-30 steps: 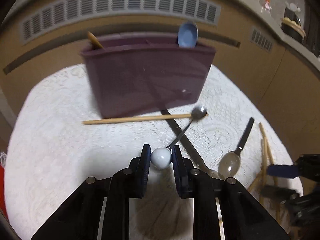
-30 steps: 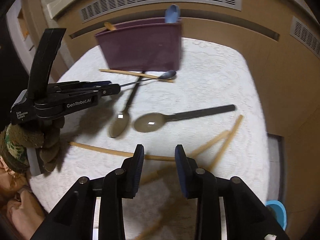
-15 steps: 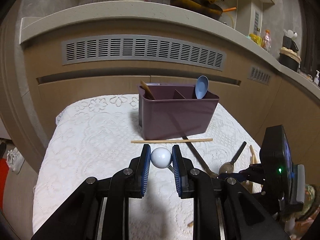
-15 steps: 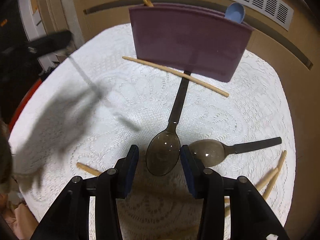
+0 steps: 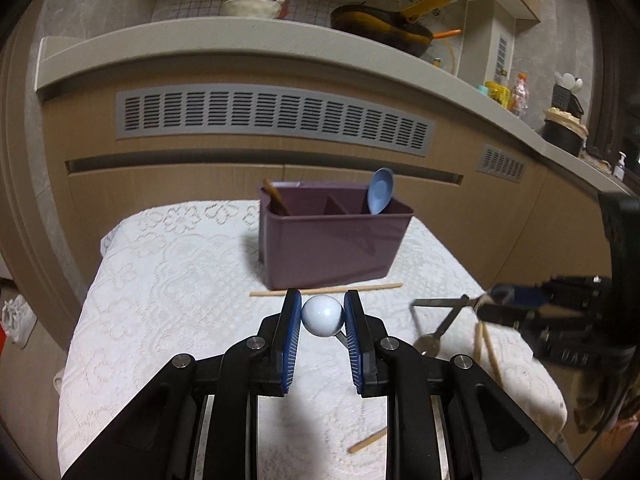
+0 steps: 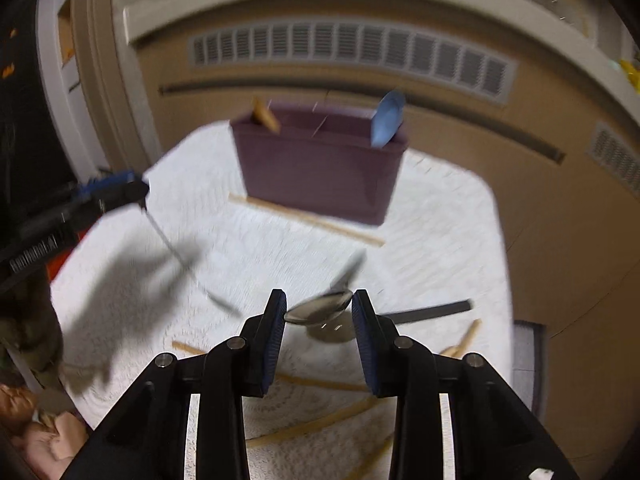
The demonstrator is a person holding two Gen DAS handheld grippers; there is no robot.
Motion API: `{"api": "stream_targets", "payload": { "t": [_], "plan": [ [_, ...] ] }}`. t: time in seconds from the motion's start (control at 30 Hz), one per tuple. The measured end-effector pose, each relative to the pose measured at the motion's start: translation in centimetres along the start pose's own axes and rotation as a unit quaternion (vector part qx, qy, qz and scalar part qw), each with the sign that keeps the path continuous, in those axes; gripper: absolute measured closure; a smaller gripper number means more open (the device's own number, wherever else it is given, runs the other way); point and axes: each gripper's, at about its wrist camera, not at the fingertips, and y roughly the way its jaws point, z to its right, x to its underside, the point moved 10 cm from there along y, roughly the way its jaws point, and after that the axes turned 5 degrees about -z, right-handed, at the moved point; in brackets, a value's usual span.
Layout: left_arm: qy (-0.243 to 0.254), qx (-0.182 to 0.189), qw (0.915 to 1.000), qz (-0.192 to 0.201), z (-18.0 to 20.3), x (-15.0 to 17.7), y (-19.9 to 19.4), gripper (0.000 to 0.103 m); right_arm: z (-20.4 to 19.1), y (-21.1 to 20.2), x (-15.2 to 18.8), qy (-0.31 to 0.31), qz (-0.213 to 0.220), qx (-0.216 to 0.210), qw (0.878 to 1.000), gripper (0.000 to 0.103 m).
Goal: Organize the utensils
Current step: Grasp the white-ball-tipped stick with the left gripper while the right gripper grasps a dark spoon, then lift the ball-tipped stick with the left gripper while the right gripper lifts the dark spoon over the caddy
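The left gripper point(image 5: 322, 314) is clamped on the white ball end of a thin metal spoon point(image 5: 322, 315), lifted above the lace-covered table point(image 5: 168, 320). At the table's far edge the purple organizer point(image 5: 332, 240) holds a blue spoon point(image 5: 380, 190) in its right compartment. Toward the right edge, the right gripper point(image 6: 319, 310), its jaws having just narrowed, pinches what looks through the blur like a dark spoon point(image 6: 320, 306) by its bowl.

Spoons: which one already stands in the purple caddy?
The light blue spoon, bowl up in the caddy's right-hand compartment. The ball-ended one is in the left tool; the dark-handled one is in the right tool.
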Motion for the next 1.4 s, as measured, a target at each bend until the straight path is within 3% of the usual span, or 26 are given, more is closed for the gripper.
{"api": "stream_targets", "payload": {
  "t": [0.33, 0.4, 0.43, 0.63, 0.8, 0.83, 0.87, 0.93, 1.0, 1.13, 1.23, 1.3, 1.4],
  "plan": [
    [0.029, 0.005, 0.9994, 0.02, 2.7, -1.5, -2.1, 0.081, 0.5, -3.6, -2.1, 0.012, 0.045, -0.002, 0.999, 0.079],
    [0.032, 0.004, 0.9992, 0.024, 2.9, -1.9, -2.8, 0.081, 0.1, -4.2, -2.2, 0.007, 0.051, -0.005, 0.999, 0.085],
    [0.033, 0.004, 0.9991, 0.026, 3.0, -2.1, -3.1, 0.081, 0.0, -4.4, -2.2, 0.006, 0.052, -0.006, 0.999, 0.094],
    [0.048, -0.005, 0.998, 0.041, 3.9, -3.4, -4.8, 0.081, -0.1, -6.4, -2.9, -0.005, 0.072, -0.01, 0.997, 0.095],
    [0.045, -0.015, 0.9983, 0.034, 3.6, -3.2, -4.6, 0.08, 0.6, -3.9, -0.6, 0.003, 0.015, -0.018, 1.0, 0.093],
    [0.044, -0.017, 0.9983, 0.033, 3.4, -3.0, -4.5, 0.08, 1.0, -3.1, 0.2, 0.014, 0.004, -0.015, 1.0, 0.087],
    [0.044, -0.021, 0.9983, 0.033, 3.3, -3.0, -4.4, 0.08, 1.5, -2.2, 1.0, 0.029, -0.007, -0.009, 1.0, 0.069],
    [0.047, -0.03, 0.9978, 0.035, 3.2, -2.8, -4.0, 0.08, 2.9, 0.2, 3.3, 0.065, -0.03, 0.032, 0.997, 0.049],
    [0.049, -0.031, 0.9978, 0.033, 3.2, -2.7, -3.7, 0.08, 3.7, 2.5, 5.1, 0.092, -0.052, 0.062, 0.992, 0.049],
    [0.06, -0.039, 0.9967, 0.037, 3.3, -2.5, -3.2, 0.08, 4.0, 6.7, 6.8, 0.151, -0.087, 0.052, 0.983, 0.049],
    [0.062, -0.036, 0.9967, 0.038, 3.4, -2.5, -2.9, 0.08, 3.8, 8.2, 7.1, 0.159, -0.097, 0.073, 0.98, 0.048],
    [0.06, -0.031, 0.9971, 0.035, 3.5, -2.4, -2.6, 0.08, 2.8, 9.3, 7.5, 0.151, -0.12, 0.066, 0.979, 0.041],
    [0.061, -0.03, 0.9973, 0.028, 3.5, -2.2, -2.2, 0.08, 2.3, 9.6, 7.4, 0.127, -0.109, 0.088, 0.982, 0.039]
  ]
}}
